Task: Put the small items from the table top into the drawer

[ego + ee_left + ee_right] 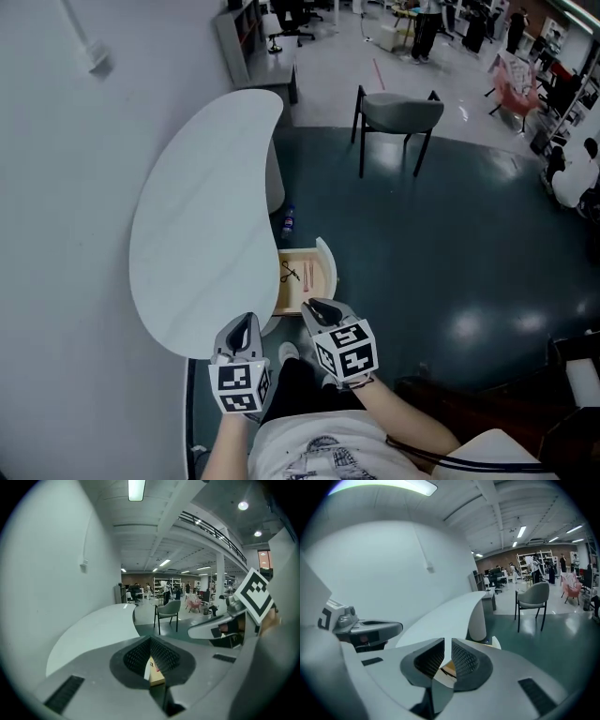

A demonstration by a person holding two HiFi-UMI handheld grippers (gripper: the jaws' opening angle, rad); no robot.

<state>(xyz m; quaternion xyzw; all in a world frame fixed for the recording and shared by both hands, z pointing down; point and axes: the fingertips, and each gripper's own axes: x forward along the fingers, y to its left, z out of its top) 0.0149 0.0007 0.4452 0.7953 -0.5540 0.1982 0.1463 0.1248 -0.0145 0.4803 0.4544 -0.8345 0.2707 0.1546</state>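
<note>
**Jaws empty beside the open drawer**

Jaws of the left gripper (pixel 150 642) are pressed together at the tips, with nothing between them. The right gripper (pixel 446 645) has its jaws almost together. A thin slit shows between the ribbed pads, and nothing sits in it.

In the head view both grippers are side by side at the near end of the bench (pixel 202 234). The left one lines up with the bench's near edge and the right one with the near corner of the drawer (pixel 328 270).

The small items lie inside the drawer, just ahead of the right jaws and apart from them. They are a black item (pixel 289 273) and some pinkish sticks (pixel 307 275), too small to name.

The drawer stands pulled out from under the bench's near end, with a wood-coloured inside and a curved white front. To its right, a dark, glossy floor (pixel 450 244) runs open as far as a grey chair (pixel 398 114). A blue bottle (pixel 288 222) lies on the floor beside the bench's white pedestal.

The bench top is white and kidney-shaped, and its left side runs along a white wall (pixel 56 187). Beyond the chair is a large open workroom with people and furniture.
</note>
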